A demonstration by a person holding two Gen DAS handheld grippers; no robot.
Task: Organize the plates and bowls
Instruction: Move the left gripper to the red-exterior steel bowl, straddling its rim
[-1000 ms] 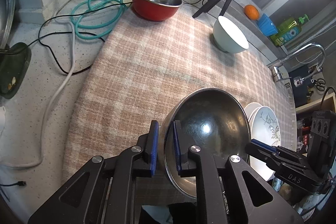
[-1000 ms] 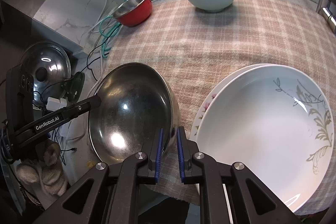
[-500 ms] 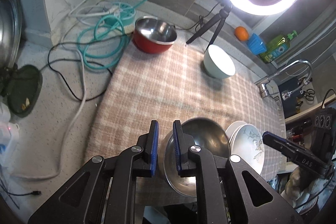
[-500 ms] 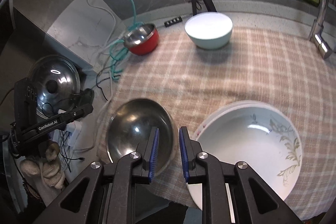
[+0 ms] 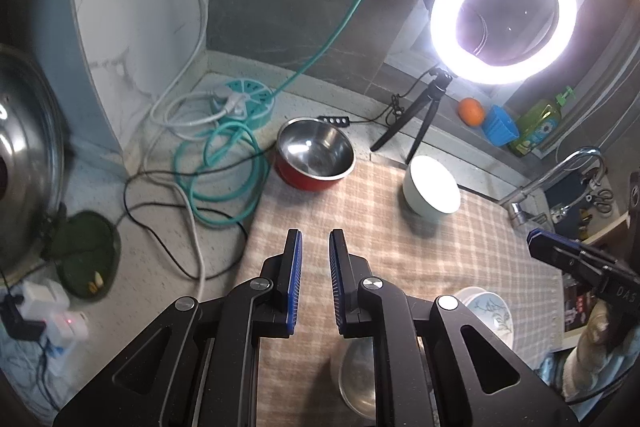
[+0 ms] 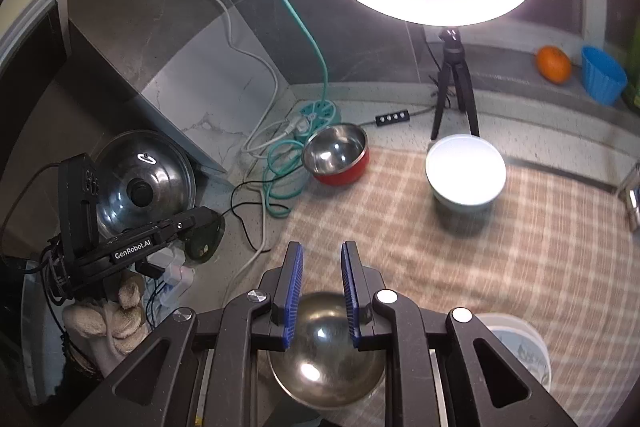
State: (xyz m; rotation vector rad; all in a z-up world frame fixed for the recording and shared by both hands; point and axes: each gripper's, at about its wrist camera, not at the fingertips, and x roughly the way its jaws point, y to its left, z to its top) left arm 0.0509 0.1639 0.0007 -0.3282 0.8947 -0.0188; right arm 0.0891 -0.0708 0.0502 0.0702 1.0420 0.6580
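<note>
A steel bowl (image 6: pixel 324 359) sits on the checked cloth (image 6: pixel 500 259) near its front edge, just below my right gripper (image 6: pixel 323 251). That gripper hangs above it, jaws slightly apart with nothing between them. My left gripper (image 5: pixel 316 239) also hovers over the cloth with a narrow empty gap, the steel bowl (image 5: pixel 356 383) showing beneath its body. Two stacked white floral plates (image 5: pixel 490 311) lie to the right of that bowl. At the cloth's far end stand a red bowl with steel lining (image 5: pixel 316 155) and a white bowl (image 5: pixel 432 187).
A lit ring light on a black tripod (image 5: pixel 420 119) stands behind the bowls. Coiled teal and white cables with a power strip (image 5: pixel 244 99) cover the counter at left, near a pot lid (image 6: pixel 140 183). A faucet (image 5: pixel 560 171), an orange (image 5: pixel 472 111) and a blue cup (image 5: pixel 500 127) are at the right.
Both grippers have lifted up and back off the steel bowl's rim. The bowl stays on the cloth beside the plates, now small and low in both views.
</note>
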